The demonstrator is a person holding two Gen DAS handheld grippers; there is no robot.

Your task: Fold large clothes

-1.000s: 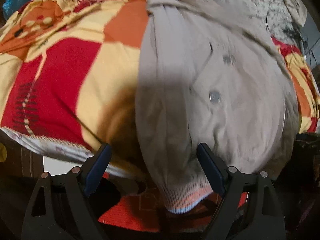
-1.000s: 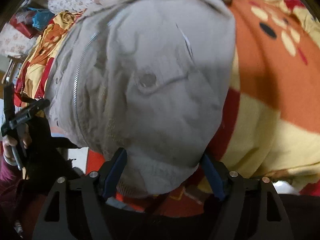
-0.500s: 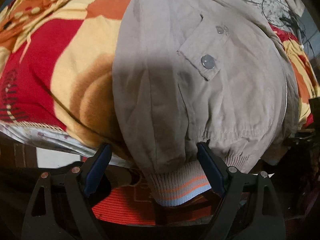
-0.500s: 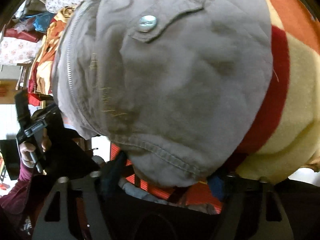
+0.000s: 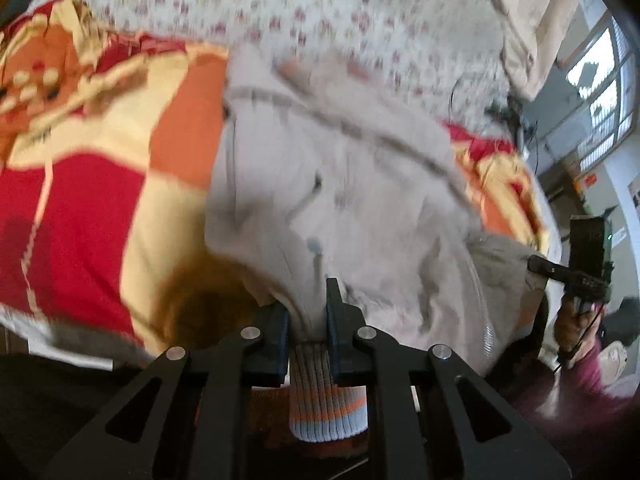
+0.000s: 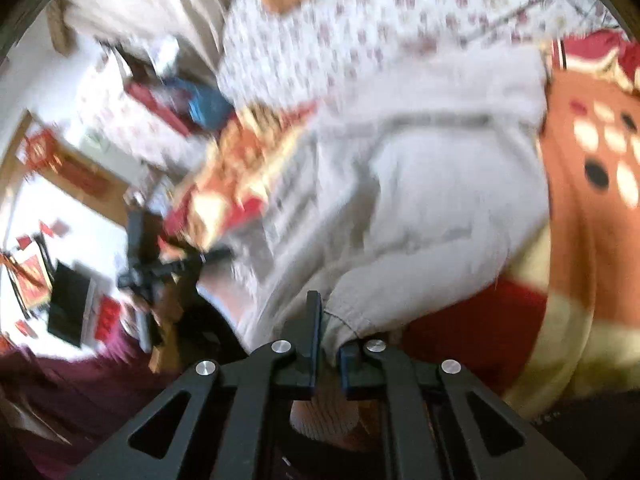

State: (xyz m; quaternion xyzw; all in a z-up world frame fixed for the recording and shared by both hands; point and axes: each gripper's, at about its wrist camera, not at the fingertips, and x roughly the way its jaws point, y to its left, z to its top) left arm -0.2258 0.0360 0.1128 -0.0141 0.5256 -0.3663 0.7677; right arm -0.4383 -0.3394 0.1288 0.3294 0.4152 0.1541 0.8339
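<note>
Left gripper (image 5: 307,312) clamped on beige jacket (image 5: 360,184) ribbed hem; right gripper (image 6: 326,332) pinching hem too. Lift both corners evenly, carry toward far collar.

I can read no text, label, brand or number in either wrist view. The red hangings (image 6: 38,152) on the far wall are too blurred for me to tell any writing.

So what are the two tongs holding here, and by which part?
Both hold the beige jacket by its ribbed bottom hem: the left tongs clamp the striped ribbing, the right tongs the hem edge further along.
</note>
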